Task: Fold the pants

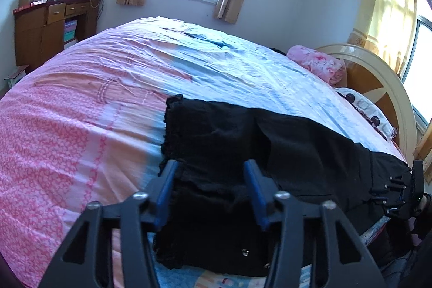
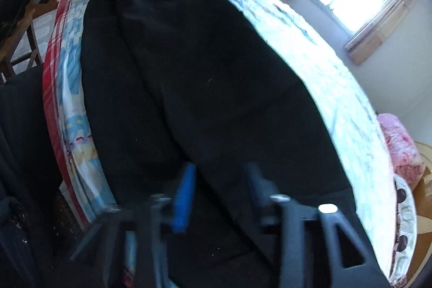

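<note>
The left tool (image 1: pixel 210 166) stood wide over the frayed hems of the black pants (image 1: pixel 237 142), which lay along the near edge of the bed (image 1: pixel 81 104). The right tool (image 2: pixel 220 172) stood wide above their other end.

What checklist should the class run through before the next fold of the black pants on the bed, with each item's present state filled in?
1. Left gripper over the frayed leg ends of the pants: ok.
2. Left jaws wide apart, cloth not pinched: ok for a fresh grasp.
3. Right gripper over the pants: ok.
4. Right jaws apart; picture blurred, so contact with the cloth: cannot tell.
5. Pants lying smooth: not ok, one layer overlaps and creases show.
6. Bedspread beyond the pants bare for folding: ok.
</note>
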The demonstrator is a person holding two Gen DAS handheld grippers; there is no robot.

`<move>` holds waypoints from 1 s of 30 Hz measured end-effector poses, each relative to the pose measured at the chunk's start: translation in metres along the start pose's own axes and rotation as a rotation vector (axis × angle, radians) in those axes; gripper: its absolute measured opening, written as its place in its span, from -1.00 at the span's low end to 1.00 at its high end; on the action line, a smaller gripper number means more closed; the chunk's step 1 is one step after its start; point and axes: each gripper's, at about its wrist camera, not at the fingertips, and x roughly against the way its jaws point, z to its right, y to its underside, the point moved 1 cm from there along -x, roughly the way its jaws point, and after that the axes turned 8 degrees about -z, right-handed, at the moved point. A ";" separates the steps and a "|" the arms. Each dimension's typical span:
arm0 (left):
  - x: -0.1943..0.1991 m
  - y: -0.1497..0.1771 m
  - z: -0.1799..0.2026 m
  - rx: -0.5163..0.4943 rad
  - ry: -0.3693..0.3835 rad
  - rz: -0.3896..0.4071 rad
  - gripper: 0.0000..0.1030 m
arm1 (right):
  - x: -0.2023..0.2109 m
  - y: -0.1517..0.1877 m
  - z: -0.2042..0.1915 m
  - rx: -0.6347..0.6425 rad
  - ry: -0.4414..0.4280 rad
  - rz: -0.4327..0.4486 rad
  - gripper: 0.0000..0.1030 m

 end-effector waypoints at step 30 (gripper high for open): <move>0.012 0.014 -0.015 0.075 -0.013 -0.077 -0.77 | 0.046 0.020 0.010 -0.091 -0.085 0.045 -0.96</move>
